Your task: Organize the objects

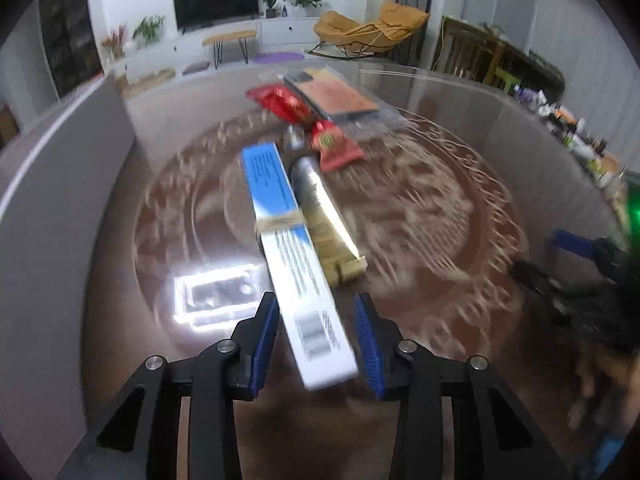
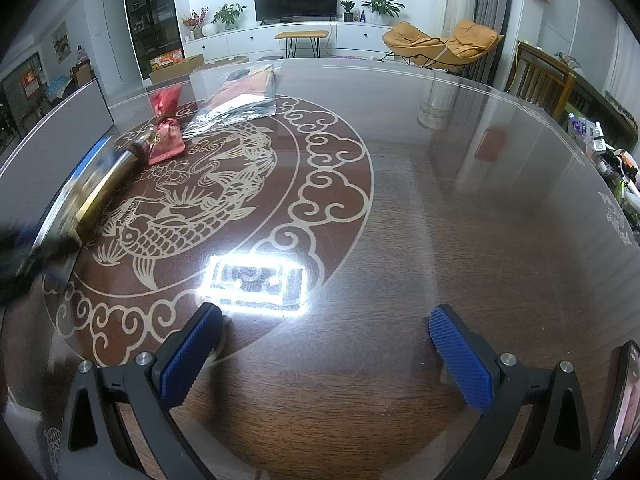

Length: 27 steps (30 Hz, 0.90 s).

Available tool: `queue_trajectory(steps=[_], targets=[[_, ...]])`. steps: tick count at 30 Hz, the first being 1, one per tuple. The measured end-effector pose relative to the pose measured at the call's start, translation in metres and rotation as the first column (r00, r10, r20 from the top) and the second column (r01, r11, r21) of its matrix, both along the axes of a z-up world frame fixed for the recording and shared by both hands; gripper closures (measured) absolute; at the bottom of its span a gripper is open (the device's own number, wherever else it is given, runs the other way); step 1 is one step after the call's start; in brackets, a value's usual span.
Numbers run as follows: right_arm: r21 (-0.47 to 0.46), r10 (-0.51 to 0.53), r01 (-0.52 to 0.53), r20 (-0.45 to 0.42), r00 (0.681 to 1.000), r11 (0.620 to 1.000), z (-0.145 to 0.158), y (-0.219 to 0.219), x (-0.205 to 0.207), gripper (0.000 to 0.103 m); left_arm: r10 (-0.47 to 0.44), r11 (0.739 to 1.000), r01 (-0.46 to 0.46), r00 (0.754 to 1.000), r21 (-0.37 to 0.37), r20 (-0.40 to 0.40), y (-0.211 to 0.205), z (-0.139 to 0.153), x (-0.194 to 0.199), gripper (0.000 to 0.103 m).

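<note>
In my left wrist view, blurred by motion, my left gripper [image 1: 316,336] fills the bottom centre of the frame. Its blue pads [image 1: 266,334] stand on either side of the near end of a long blue-and-white box [image 1: 290,248], with a visible gap on the right side, so the jaws are apart around the box and I cannot tell whether the left pad touches it. The box runs from the lower centre up toward the middle of the frame. Just beside it on the right lies a gold-and-silver tube [image 1: 324,216], roughly parallel. Above that, at upper centre, sit a small red pouch [image 1: 334,146], a red wrapped packet [image 1: 280,100] and a clear-wrapped flat pack [image 1: 340,98], close together on the glass table [image 1: 460,120]. At the right edge I see my right gripper [image 1: 576,272], dark and blurred.

In my right wrist view, the same box [image 2: 76,176] and tube [image 2: 108,184] sit at the left edge, the pouch [image 2: 168,142] and flat pack [image 2: 244,96] in the upper left. My right gripper [image 2: 324,356] at the bottom holds its fingers wide apart over bare table [image 2: 460,208], gripping nothing. A phone [image 2: 624,408] edges into the lower right corner.
</note>
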State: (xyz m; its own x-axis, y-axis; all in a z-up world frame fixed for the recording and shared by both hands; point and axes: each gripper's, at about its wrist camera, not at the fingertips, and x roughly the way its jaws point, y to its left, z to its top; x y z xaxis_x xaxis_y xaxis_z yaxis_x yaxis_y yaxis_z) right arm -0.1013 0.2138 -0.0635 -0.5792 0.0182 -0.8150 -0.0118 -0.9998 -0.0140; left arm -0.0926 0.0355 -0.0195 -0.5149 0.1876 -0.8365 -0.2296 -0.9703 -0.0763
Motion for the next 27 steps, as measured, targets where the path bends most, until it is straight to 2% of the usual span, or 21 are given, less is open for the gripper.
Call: queue_trajectory(steps=[3, 8, 10, 14, 16, 18, 23, 27], targets=[[0.000, 0.000, 0.000, 0.000, 1.000, 1.000, 0.000, 0.000, 0.000, 0.000, 0.038, 0.995, -0.041, 0.999, 0.096, 0.029, -0.016, 0.003, 0.014, 0.063], [0.000, 0.000, 0.000, 0.000, 1.000, 1.000, 0.000, 0.000, 0.000, 0.000, 0.101, 0.987, -0.102, 0.995, 0.123, 0.013, -0.034, 0.014, 0.014, 0.044], [0.000, 0.000, 0.000, 0.000, 1.000, 1.000, 0.000, 0.000, 0.000, 0.000, 0.097, 0.984, -0.095, 0.995, 0.149, -0.003, -0.037, 0.021, 0.008, 0.041], [0.000, 0.000, 0.000, 0.000, 1.000, 1.000, 0.000, 0.000, 0.001, 0.000, 0.019, 0.982, -0.013, 0.999, 0.190, -0.033, -0.021, 0.033, -0.006, 0.019], [0.000, 0.000, 0.000, 0.000, 1.000, 1.000, 0.000, 0.000, 0.001, 0.000, -0.010, 0.986, 0.018, 0.999, 0.164, -0.047, -0.012, 0.032, -0.016, 0.019], [0.000, 0.000, 0.000, 0.000, 1.000, 1.000, 0.000, 0.000, 0.001, 0.000, 0.010, 0.995, -0.005, 0.999, 0.099, -0.046, -0.007, 0.026, -0.029, 0.019], [0.000, -0.001, 0.001, 0.000, 1.000, 1.000, 0.000, 0.000, 0.000, 0.000, 0.107, 0.988, -0.107, 0.994, 0.115, 0.005, -0.035, 0.014, -0.042, 0.019], [0.000, -0.001, 0.001, 0.000, 1.000, 1.000, 0.000, 0.000, 0.000, 0.000, 0.167, 0.980, -0.167, 0.986, 0.106, 0.008, -0.057, 0.015, -0.043, 0.019]])
